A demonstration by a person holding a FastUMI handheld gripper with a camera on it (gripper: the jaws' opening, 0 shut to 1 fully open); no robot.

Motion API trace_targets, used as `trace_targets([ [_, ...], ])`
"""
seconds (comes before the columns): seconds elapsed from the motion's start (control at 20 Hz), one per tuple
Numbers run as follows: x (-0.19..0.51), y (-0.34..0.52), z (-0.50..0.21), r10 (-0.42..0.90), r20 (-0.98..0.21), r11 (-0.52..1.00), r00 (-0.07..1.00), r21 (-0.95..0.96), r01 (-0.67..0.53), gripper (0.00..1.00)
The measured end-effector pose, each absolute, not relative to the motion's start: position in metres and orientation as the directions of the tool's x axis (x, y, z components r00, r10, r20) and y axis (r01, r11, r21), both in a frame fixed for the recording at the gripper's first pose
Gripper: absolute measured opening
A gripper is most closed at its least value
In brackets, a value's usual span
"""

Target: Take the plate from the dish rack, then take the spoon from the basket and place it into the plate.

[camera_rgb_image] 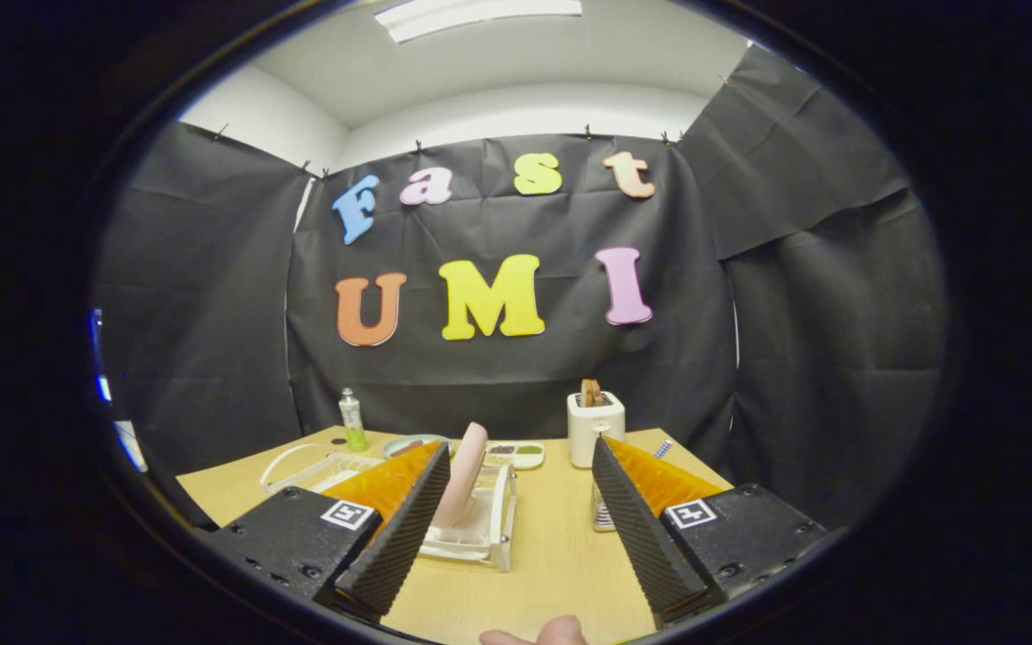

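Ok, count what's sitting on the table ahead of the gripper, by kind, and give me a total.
Plates: 1, the pink plate standing on edge in the dish rack.
Racks: 1.
Baskets: 1, white basket.
Bottles: 1, green bottle.
Toasters: 1, white toaster.
Dishes beyond the rack: 2.
Total: 7.
The gripper is open, holding nothing.

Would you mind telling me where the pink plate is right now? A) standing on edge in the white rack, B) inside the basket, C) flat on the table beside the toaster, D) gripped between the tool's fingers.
A: the plate stands on edge in the rack, just ahead of the left finger, while the tool is open and holds nothing.
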State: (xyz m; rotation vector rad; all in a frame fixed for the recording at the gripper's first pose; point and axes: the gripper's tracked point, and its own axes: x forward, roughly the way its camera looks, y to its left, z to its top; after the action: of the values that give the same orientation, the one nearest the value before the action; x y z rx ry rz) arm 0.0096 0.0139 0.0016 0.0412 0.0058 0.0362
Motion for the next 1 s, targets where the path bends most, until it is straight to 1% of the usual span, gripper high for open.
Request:
trace_targets([
  [0.3, 0.031, 0.023, 0.024, 0.073, -0.030, 0.997, 0.997, 0.036, -0.071, 1.00],
  [0.55, 0.068, 0.041, 0.050, 0.110, -0.110, 0.994, 0.988, 0.003, -0.110, 1.00],
  [0.8, 0.118, 0.063, 0.054, 0.138, -0.271, 0.990, 0.953, 0.000, -0.144, 1.00],
  [1.0, 0.156, 0.078, 0.031, 0.168, -0.454, 0.984, 0.875, 0.032, -0.173, 1.00],
])
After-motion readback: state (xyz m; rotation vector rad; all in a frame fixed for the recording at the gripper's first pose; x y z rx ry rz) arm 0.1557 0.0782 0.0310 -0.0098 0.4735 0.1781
